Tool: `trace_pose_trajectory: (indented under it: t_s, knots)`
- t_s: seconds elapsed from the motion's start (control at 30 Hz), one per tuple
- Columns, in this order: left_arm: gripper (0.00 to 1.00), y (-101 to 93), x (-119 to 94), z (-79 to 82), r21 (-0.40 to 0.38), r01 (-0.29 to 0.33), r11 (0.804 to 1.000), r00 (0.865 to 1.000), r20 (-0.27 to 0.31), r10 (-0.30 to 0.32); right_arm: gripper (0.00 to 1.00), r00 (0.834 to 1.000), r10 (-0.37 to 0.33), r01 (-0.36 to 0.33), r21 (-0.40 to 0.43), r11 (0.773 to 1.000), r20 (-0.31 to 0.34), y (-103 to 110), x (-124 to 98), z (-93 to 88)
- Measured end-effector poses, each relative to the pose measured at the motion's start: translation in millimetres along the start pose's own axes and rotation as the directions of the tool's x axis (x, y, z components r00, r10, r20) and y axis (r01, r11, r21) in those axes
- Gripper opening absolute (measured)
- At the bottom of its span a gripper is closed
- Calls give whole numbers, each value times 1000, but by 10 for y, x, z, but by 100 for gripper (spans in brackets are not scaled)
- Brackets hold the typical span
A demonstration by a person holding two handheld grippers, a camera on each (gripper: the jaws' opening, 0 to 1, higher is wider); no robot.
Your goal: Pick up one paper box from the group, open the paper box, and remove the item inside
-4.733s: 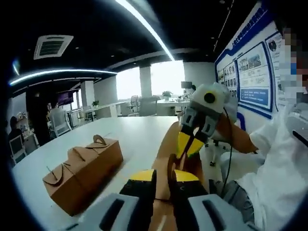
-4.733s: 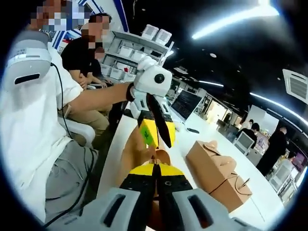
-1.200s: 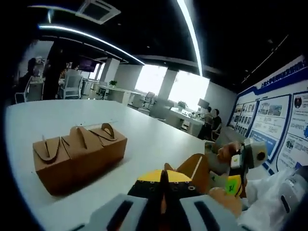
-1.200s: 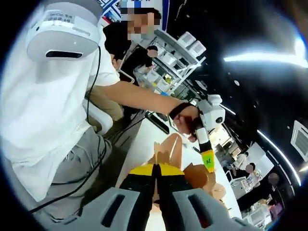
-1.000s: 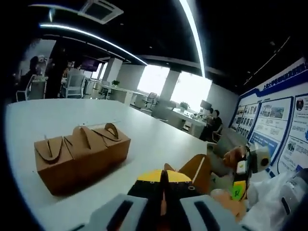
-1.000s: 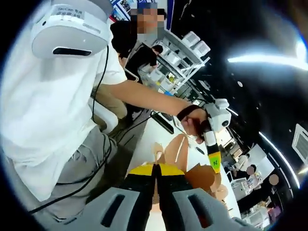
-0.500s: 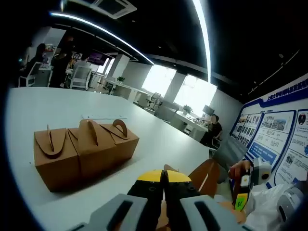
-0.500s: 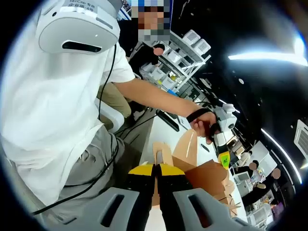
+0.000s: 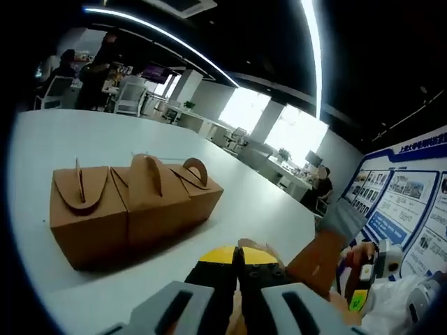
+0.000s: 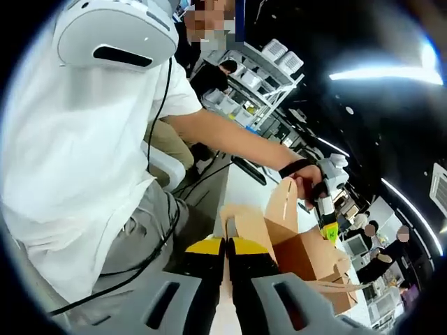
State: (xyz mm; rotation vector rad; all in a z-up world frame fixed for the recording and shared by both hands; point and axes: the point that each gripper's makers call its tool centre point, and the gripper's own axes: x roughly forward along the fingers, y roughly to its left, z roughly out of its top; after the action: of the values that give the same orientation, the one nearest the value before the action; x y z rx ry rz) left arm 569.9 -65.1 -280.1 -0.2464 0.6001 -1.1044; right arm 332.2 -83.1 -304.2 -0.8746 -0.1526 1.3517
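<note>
The person holds one paper box (image 10: pixel 297 244) off the desk (image 9: pixel 265 206), each gripper's jaws pinched shut on a top flap, spreading it open. Three more boxes (image 9: pixel 129 206) wait nearby. Next, I reckon, comes reaching inside; contents are hidden.

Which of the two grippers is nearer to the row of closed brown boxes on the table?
Left. The left gripper sits just in front of the closed boxes; the right gripper is farther off, beside the person.
</note>
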Motion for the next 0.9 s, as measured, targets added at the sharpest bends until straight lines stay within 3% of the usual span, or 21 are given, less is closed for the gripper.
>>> trace_pose_trajectory:
  t_s: [0.57,0.67,0.73,0.83,0.9]
  knots:
    - [4,118,96,-39,-26,-11,1000,1000,-26,10,4,1000,20,-19,24,1000,-20,29,96,-121]
    - [6,22,85,66,6,13,1000,1000,23,-13,5,1000,18,-18,30,999,-12,21,98,-106]
    - [11,-111,60,210,63,25,998,996,84,-31,6,1000,10,-10,35,999,-8,-4,100,-96]
    - [29,-156,19,275,119,4,993,997,76,-14,6,1000,4,-4,41,999,-7,-31,105,-106]
    - [35,-205,-35,342,139,8,990,995,93,-21,6,1000,-3,4,43,999,-12,-48,114,-124]
